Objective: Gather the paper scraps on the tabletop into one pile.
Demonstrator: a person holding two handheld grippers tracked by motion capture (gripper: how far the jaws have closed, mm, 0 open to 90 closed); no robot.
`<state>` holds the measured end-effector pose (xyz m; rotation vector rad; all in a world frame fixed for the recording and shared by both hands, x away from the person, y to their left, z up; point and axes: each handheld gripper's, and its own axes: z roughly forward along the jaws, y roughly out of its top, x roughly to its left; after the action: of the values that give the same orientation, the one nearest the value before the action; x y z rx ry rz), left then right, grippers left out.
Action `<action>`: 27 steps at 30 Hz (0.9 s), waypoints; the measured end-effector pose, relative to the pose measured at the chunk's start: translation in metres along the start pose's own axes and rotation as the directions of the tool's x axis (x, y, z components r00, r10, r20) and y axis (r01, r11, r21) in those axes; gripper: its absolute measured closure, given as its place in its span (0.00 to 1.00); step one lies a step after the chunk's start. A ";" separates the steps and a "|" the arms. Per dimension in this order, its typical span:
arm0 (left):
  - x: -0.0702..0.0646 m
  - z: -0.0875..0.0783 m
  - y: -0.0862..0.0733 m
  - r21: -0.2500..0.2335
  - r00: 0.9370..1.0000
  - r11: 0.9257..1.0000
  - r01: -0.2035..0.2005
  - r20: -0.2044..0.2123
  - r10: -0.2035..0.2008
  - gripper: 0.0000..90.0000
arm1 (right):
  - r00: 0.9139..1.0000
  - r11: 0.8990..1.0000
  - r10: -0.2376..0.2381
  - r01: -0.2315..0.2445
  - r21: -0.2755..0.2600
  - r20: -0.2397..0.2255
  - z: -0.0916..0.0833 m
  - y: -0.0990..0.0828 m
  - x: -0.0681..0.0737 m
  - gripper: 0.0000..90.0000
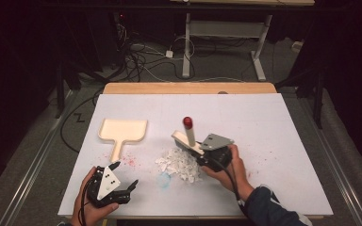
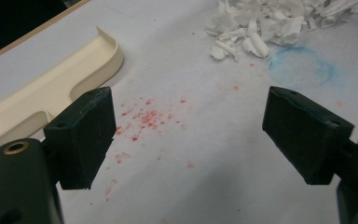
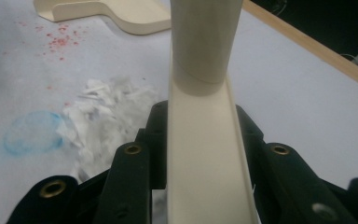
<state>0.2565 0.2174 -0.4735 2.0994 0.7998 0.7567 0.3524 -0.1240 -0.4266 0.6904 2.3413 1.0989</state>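
while clamped in the right gripper (image 1: 202, 153), the brush (image 1: 188, 136) touches the paper scraps (image 1: 178, 165).

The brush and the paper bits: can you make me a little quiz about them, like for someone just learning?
1. True or false: the right gripper is shut on the brush.
2. What lies nearest the brush? A) dustpan B) pile of paper bits C) blue ring mark
3. How do the jaws of the left gripper stand?

Key:
1. True.
2. B.
3. Wide apart, with nothing between them, above the red specks.
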 end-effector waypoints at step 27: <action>-0.003 0.006 0.003 0.019 1.000 1.000 -0.020 0.018 0.020 0.18 | 0.978 0.991 -0.047 0.071 0.111 -0.202 -0.053 -0.034 0.018 0.75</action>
<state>0.2599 0.2110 -0.4750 2.1308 0.7804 0.7432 0.2986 -0.1617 -0.4269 0.5704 2.5968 1.0530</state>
